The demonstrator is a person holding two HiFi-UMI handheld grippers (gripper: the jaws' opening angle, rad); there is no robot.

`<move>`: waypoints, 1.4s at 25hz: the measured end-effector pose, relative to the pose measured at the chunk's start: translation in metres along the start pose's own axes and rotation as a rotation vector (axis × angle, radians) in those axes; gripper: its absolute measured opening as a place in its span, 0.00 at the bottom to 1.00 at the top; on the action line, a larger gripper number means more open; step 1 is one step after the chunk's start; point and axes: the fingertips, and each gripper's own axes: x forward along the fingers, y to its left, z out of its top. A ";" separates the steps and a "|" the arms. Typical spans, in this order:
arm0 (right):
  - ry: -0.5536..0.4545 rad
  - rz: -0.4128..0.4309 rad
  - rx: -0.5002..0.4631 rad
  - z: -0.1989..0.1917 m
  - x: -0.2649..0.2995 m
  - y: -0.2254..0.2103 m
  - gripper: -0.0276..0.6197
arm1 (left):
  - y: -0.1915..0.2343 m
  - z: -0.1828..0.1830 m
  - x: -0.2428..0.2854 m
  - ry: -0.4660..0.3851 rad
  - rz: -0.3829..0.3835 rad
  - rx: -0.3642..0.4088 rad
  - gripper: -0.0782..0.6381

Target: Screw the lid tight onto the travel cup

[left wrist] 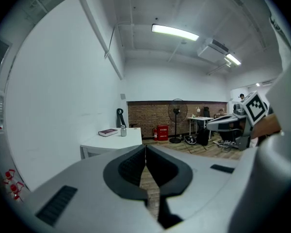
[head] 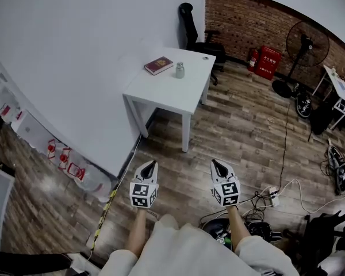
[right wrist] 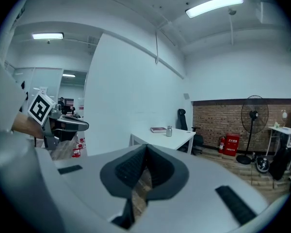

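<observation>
head view: small metal travel cup (head: pixel 180 70) stands on the white table (head: pixel 161 94), far ahead. left gripper view: left gripper (left wrist: pixel 146 154) closed, empty. right gripper view: right gripper (right wrist: pixel 146 152) closed, empty. the cup looks rigid, smooth and probably slippery; best clamped around its body.

Open floor (head: pixel 241 125) up to the surface (head: pixel 172 94); wall (head: pixel 75 68) close on left, book (head: pixel 158 65) near cup (head: pixel 180 70), cables (head: pixel 261 199) at right.
</observation>
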 end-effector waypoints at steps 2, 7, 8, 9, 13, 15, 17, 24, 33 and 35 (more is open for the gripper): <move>0.004 0.006 0.002 -0.002 0.001 -0.003 0.04 | -0.005 -0.001 0.003 0.007 0.000 -0.002 0.12; 0.011 0.010 0.003 -0.006 0.015 -0.014 0.04 | -0.003 -0.009 0.020 0.025 -0.001 -0.011 0.12; 0.012 0.008 0.004 -0.007 0.019 -0.017 0.04 | -0.001 -0.010 0.025 0.029 -0.003 -0.010 0.12; 0.013 0.006 0.005 -0.007 0.024 -0.020 0.04 | 0.001 -0.010 0.030 0.032 -0.006 -0.009 0.12; 0.017 -0.002 0.004 -0.004 0.053 -0.031 0.04 | 0.016 -0.006 0.060 0.028 -0.018 -0.012 0.12; 0.017 -0.005 0.002 0.000 0.073 -0.038 0.04 | 0.028 -0.006 0.079 0.027 -0.021 -0.013 0.12; 0.017 -0.006 -0.003 0.005 0.094 -0.044 0.04 | 0.040 -0.002 0.099 0.025 -0.026 -0.017 0.12; 0.016 -0.020 -0.021 0.037 0.181 -0.070 0.04 | 0.096 0.026 0.179 0.004 -0.051 -0.029 0.12; 0.016 -0.044 -0.024 0.071 0.280 -0.104 0.04 | 0.155 0.062 0.272 -0.008 -0.090 -0.013 0.12; 0.018 -0.047 -0.023 0.074 0.299 -0.107 0.04 | 0.167 0.063 0.287 -0.004 -0.096 -0.011 0.12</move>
